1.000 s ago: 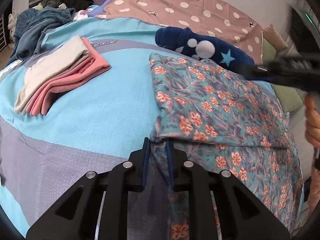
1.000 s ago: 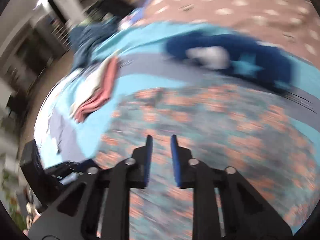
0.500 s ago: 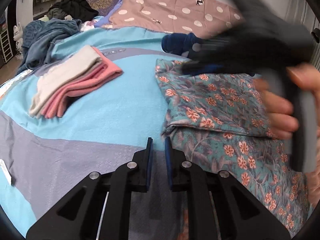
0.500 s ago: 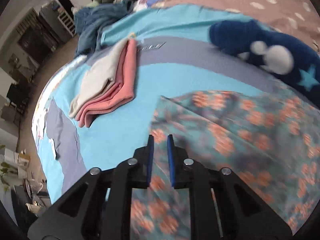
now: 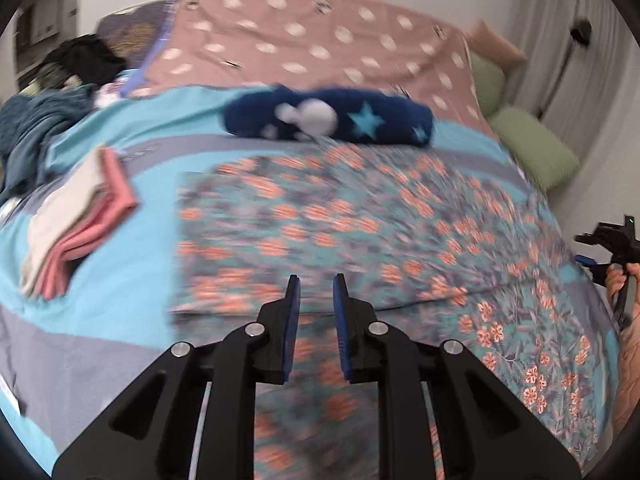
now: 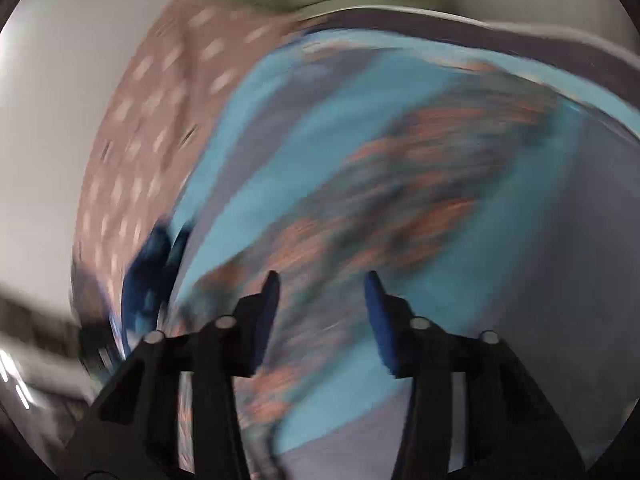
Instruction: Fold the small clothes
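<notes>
Bed (image 5: 132, 264) now shows floral garment (image 5: 320, 224) folded over; our left gripper (image 5: 316, 280) and right gripper (image 6: 320, 280), fingers spreading empty, have let go, so next fold.

Teal floral garment (image 5: 360, 224) with orange blossoms, spread flat across the bed's middle, partly folded: doubled upper layer with a straight left edge, single layer trailing toward the near right. Seen only as a blur (image 6: 400, 208) from the right wrist. Folded stack (image 5: 76, 224) of cream and pink pieces, far left, well apart.
</notes>
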A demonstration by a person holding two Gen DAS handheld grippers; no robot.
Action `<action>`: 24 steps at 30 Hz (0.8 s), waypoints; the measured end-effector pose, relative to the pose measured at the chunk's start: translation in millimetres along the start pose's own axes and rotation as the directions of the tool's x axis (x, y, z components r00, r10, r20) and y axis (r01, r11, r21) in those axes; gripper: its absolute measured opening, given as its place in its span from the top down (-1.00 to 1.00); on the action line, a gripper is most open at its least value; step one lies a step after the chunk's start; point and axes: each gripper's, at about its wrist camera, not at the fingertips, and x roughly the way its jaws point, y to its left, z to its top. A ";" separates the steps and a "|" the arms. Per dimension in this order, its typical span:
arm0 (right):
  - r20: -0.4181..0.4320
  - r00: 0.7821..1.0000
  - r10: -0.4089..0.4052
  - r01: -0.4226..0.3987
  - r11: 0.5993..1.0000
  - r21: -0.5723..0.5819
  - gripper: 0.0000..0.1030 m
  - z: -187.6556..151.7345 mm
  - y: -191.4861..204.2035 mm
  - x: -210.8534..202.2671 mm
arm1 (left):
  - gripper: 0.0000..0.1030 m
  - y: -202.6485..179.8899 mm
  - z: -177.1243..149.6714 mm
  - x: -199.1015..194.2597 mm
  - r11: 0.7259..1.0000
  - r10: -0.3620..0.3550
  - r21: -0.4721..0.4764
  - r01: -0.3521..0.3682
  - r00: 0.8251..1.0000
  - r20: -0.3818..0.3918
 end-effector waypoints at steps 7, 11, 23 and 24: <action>0.087 0.995 0.040 -0.065 0.949 0.309 0.21 55.3 -132.4 -0.8 | 0.65 -63.1 16.0 47.5 0.995 -0.041 0.090 0.048 0.996 -0.078; 0.107 0.990 0.097 -0.126 0.942 0.312 -0.06 81.7 -135.4 10.7 | 0.65 -81.0 26.1 63.8 0.993 -0.054 0.103 0.065 0.993 -0.105; 0.163 0.976 0.143 -0.170 0.973 0.159 0.92 89.2 -89.5 4.3 | 0.59 -94.5 14.3 89.2 0.983 -0.106 0.138 0.121 0.988 -0.112; 0.159 0.969 0.190 -0.210 0.970 0.120 0.93 86.1 -73.1 -0.1 | 0.59 -92.6 14.4 89.8 0.984 -0.116 0.124 0.130 0.987 -0.113</action>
